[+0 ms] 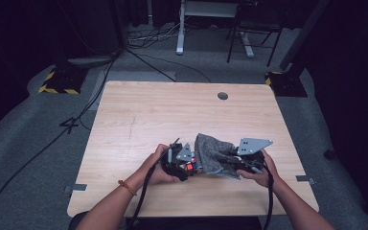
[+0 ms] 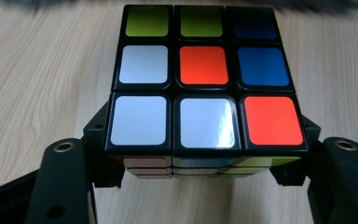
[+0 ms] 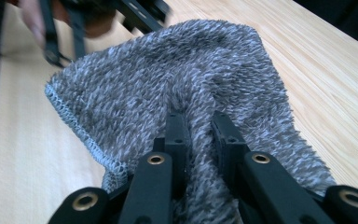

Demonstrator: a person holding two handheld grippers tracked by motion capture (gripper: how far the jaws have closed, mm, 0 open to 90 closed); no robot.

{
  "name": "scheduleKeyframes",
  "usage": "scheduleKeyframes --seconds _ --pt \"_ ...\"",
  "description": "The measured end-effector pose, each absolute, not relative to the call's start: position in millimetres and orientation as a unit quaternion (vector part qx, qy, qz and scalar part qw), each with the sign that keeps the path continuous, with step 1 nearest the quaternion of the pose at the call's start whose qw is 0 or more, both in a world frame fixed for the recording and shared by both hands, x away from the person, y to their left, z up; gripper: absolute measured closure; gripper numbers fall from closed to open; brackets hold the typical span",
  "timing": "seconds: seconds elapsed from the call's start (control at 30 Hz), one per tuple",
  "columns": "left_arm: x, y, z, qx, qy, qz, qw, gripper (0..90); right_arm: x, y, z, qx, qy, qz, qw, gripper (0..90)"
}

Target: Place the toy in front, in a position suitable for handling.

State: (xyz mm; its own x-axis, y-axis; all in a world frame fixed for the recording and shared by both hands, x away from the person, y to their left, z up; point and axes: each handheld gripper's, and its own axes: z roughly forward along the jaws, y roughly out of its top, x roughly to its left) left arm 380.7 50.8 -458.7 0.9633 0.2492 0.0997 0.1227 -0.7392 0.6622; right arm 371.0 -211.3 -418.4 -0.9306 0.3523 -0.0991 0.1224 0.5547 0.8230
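Cube [image 2: 207, 79] sits clamped between the jaws of the left gripper [image 2: 205, 172], one jaw on each side face, which leaves the nine-sticker top face exposed and probably free for wiping. Grey cloth [image 3: 168, 93] is pinched in a bunched fold by the right gripper [image 3: 200, 140], jaws together on the fabric, so the loose part drapes forward as a wiping pad. In the high view both grippers meet near the front edge of the wooden table [image 1: 172, 110], cloth just beside the cube. No containers are present
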Motion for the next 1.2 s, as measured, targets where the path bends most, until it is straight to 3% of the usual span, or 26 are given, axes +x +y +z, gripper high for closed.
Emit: scheduleKeyframes --seconds 0.5,1.0,1.2 --pt "381.2 29.0 -457.3 0.932 0.095 0.096 0.338 33.9 366.5 -172.9 -417.6 0.089 0.891 0.432 0.111 79.1" --pt "377.2 40.2 -451.3 0.928 0.097 0.103 0.343 33.9 379.4 -191.5 -418.1 0.131 0.891 0.408 0.150 79.3" --pt "375.3 31.8 -453.0 0.933 0.084 0.107 0.333 33.9 365.4 -168.3 -410.3 0.089 0.894 0.410 0.160 79.3"
